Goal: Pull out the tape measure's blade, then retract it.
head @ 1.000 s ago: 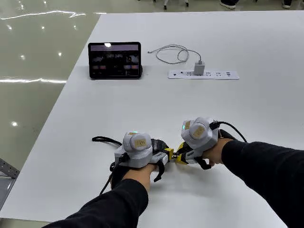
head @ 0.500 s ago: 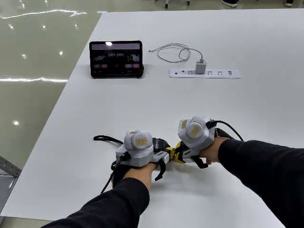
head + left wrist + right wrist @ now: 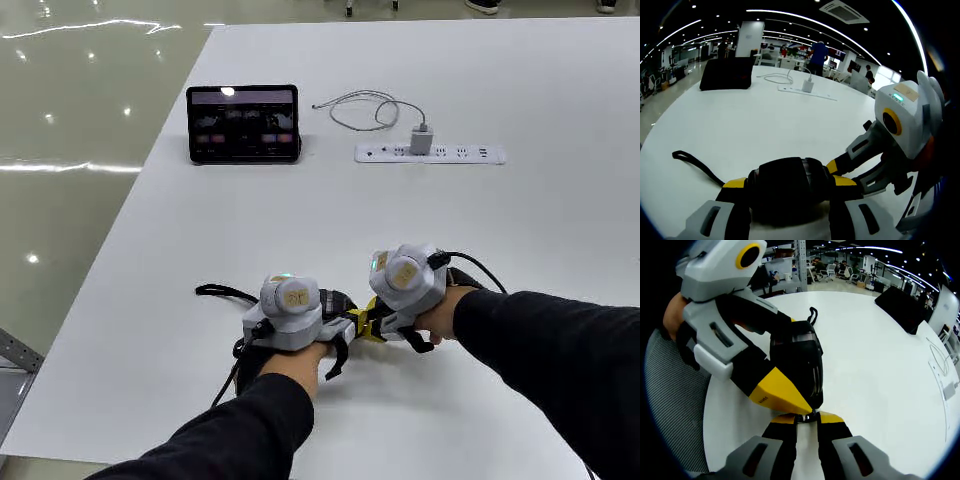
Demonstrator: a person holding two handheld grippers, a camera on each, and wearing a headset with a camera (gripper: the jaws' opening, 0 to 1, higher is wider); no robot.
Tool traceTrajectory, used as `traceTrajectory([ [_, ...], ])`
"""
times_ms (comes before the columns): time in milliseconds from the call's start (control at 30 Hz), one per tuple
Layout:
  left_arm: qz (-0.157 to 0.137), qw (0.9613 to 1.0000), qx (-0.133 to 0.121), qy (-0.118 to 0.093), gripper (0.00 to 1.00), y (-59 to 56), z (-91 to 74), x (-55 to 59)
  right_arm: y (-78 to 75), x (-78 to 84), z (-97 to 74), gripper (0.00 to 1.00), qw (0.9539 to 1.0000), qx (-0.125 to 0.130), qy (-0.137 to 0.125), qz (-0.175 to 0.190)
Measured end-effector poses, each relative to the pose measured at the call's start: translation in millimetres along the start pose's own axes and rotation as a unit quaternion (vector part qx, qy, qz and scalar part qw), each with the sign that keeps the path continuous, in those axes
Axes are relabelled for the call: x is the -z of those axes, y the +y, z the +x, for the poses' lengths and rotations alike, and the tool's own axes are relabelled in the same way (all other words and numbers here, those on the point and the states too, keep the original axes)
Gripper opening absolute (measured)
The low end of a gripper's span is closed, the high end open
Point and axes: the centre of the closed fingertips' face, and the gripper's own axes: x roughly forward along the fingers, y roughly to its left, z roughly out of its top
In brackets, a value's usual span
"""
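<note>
Tape measure [image 3: 790,192] sits lower centre in the head view, at the near edge of the white desk [image 3: 450,220]. Left gripper [image 3: 790,182]: fingers closed on the black case from both sides, bracing it with the mouth toward the right gripper [image 3: 808,418]. That one's fingers are pinched on the blade hook [image 3: 810,413] at the mouth (no blade length showing). Judged: case anchored so the hook can draw straight away.

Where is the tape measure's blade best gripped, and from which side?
Pinch the end hook, the metal tab protruding at the mouth of the tape measure, coming straight at that mouth along the blade's line. The left gripper clamps the case's flanks, leaving that face open; the right gripper is pinched there.
</note>
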Motion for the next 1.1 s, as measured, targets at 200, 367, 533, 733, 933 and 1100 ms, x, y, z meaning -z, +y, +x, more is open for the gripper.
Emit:
traceTrajectory([
  [200, 0.000, 1.0000, -0.001, 0.000, 0.59, -0.1, -0.5, 0.1, -0.5, 0.0, 0.3, 0.11, 1.0000, 0.002, -0.002, 0.000],
  [367, 0.000, 1.0000, -0.001, -0.001, 0.59, 0.1, -0.6, 0.2, -0.6, -0.2, 0.2, 0.11, 1.0000, 0.002, -0.002, -0.001],
  [533, 0.000, 1.0000, -0.002, -0.004, 0.59, 0.1, -0.8, -0.2, -0.5, -0.3, -0.1, 0.11, 1.0000, 0.003, -0.003, -0.001],
  [733, 0.000, 0.9999, 0.001, -0.012, 0.61, 0.0, -0.6, -1.2, 1.0, 0.2, -0.3, 0.12, 1.0000, 0.007, 0.001, -0.004],
  [933, 0.004, 0.9999, 0.001, -0.015, 0.62, -0.5, -1.1, -1.4, 3.1, -0.9, -0.5, 0.12, 0.9996, 0.015, 0.007, -0.021],
  [1100, 0.006, 0.9998, 0.003, -0.016, 0.62, -0.9, -1.0, -1.6, 4.4, -1.8, -2.1, 0.15, 0.9998, 0.010, 0.002, -0.015],
])
